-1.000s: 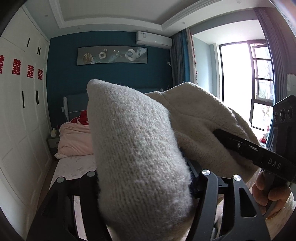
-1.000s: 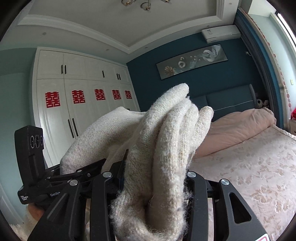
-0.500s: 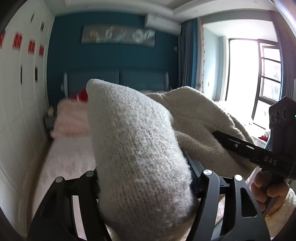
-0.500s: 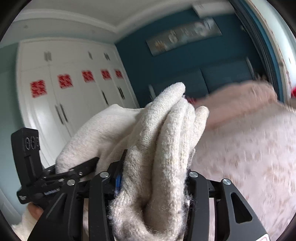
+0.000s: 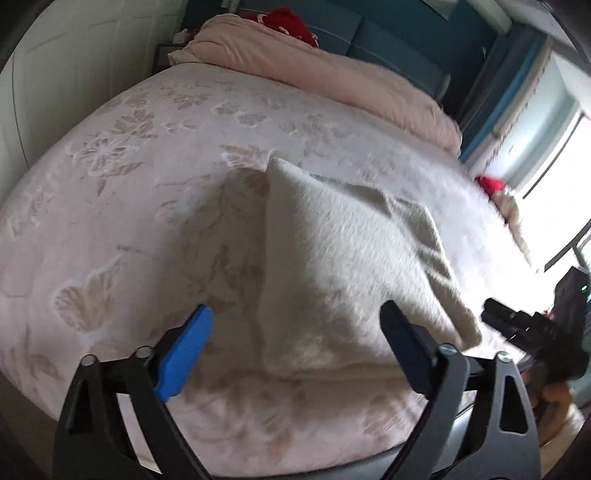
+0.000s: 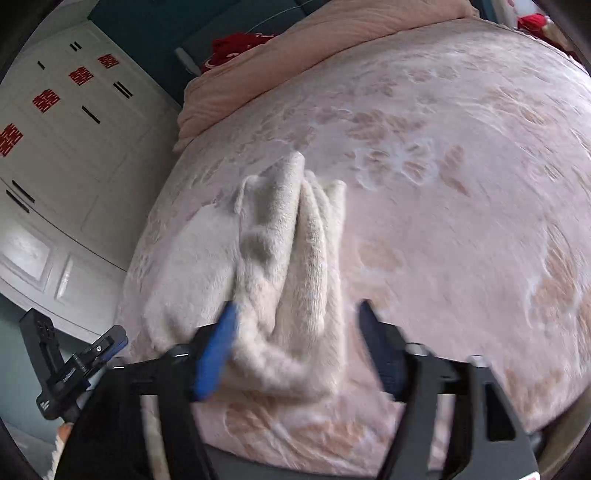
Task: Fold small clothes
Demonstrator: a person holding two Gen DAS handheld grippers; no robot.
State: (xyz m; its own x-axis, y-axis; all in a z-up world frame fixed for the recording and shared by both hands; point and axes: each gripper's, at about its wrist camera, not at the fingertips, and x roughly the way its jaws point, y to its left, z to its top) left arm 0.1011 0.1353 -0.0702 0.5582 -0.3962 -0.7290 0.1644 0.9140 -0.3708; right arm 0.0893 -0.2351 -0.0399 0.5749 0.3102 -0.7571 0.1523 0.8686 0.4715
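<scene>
A cream knitted garment [image 5: 343, 266] lies folded on the pink flowered bed [image 5: 129, 192], near its front edge. My left gripper [image 5: 295, 325] is open above the garment's near left corner and holds nothing. In the right wrist view the garment [image 6: 280, 266] shows bunched folds at its near end. My right gripper [image 6: 299, 332] is open with its jaws on either side of those folds, not closed on them. Each gripper shows at the edge of the other's view: the right one [image 5: 524, 325], the left one [image 6: 85, 362].
A pink duvet [image 5: 332, 74] and a red item [image 5: 288, 22] lie at the head of the bed. White wardrobe doors [image 6: 55, 147] stand along the left side. A window [image 5: 561, 155] is at the right, with a red and cream thing [image 5: 498, 188] by the bed's edge.
Both grippers held the garment up in the air, shut on it. Now they have swung down, laid it on the bed and opened, letting it go.
</scene>
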